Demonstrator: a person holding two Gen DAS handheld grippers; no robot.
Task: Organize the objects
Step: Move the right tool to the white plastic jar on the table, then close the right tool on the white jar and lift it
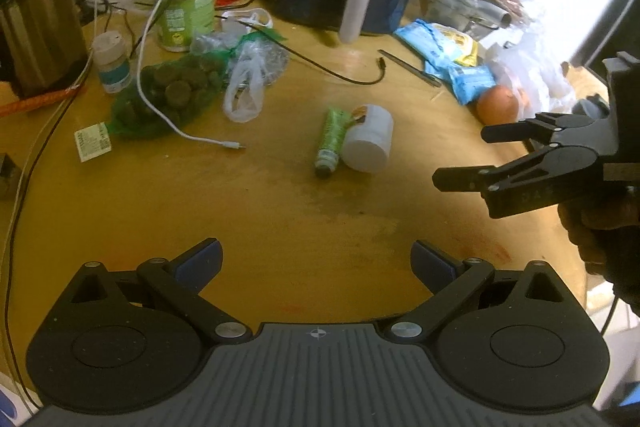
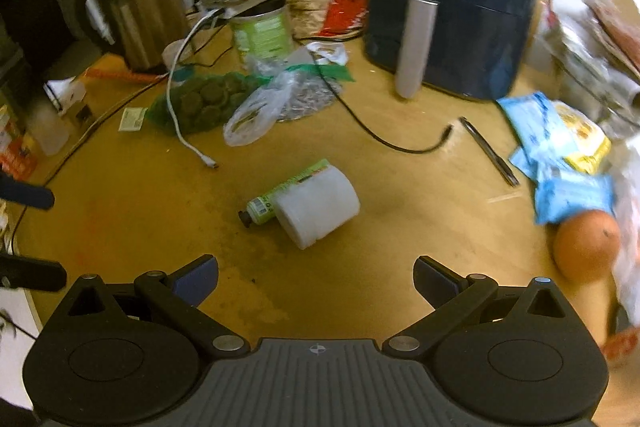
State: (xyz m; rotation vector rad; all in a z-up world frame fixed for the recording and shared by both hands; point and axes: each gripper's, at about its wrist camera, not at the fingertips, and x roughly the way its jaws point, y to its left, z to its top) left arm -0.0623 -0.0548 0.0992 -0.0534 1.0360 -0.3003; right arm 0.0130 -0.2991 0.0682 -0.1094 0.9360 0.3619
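Cluttered wooden table | both grippers, left gripper and right gripper, released, empty | white jar and green tube lie touching just ahead, probably next to grasp.

Black left gripper, blue finger pads, silver screws, ribbed grey body, crosshair mark.

Tube lies touching jar, before air fryer.
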